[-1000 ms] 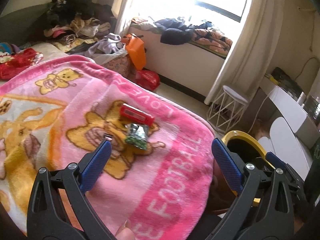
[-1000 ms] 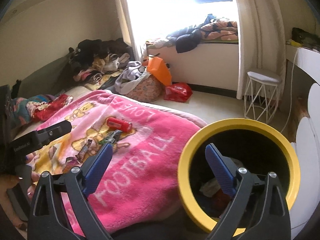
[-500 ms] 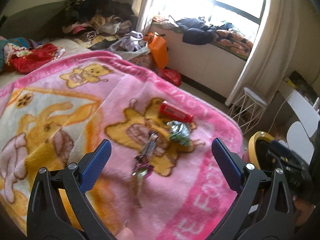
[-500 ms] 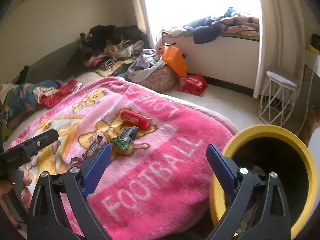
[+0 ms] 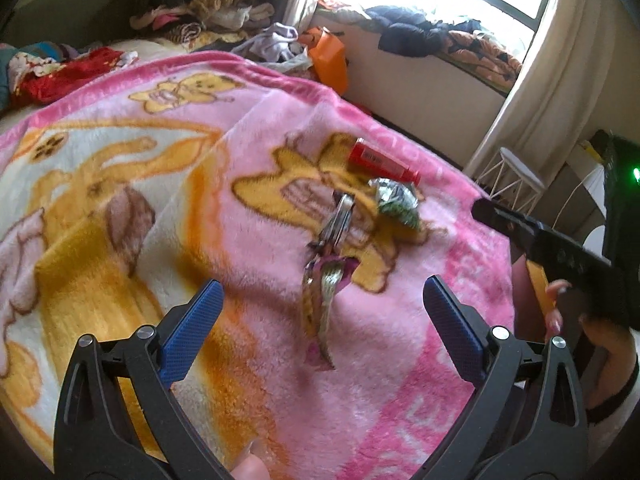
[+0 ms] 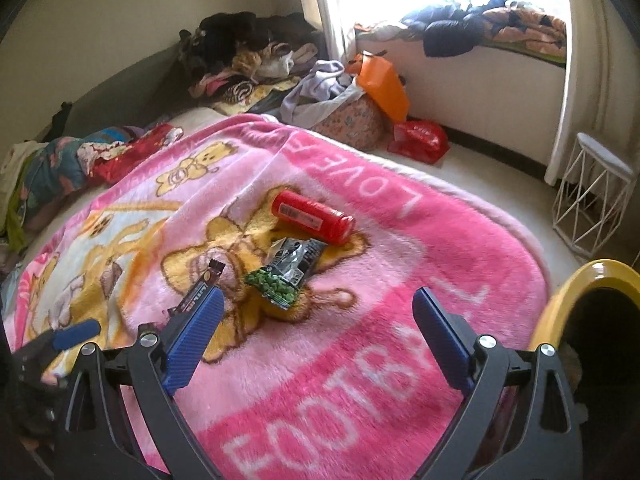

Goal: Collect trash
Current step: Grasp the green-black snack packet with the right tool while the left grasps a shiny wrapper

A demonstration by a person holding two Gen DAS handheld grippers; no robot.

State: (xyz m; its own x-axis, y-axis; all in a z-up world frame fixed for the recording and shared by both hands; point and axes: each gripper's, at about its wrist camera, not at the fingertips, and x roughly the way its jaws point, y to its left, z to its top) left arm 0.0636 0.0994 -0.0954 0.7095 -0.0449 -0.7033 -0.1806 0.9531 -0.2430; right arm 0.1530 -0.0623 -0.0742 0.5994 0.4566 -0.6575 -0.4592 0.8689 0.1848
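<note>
On the pink blanket lie a red can, a green and silver snack bag, a thin dark bar wrapper and a purple-gold wrapper. My left gripper is open and empty, just short of the purple-gold wrapper. My right gripper is open and empty, a little short of the snack bag. The red can and bar wrapper show there too. The yellow-rimmed bin is at the right edge.
Clothes are piled at the bed's head and on the window ledge. An orange bag, a red bag and a white wire stool stand on the floor. The right gripper's body shows in the left view.
Both grippers have swung left from the yellow bin and moved in over the blanket toward the trash. The wrappers and can now sit closer and more central. Both grippers stay open.
</note>
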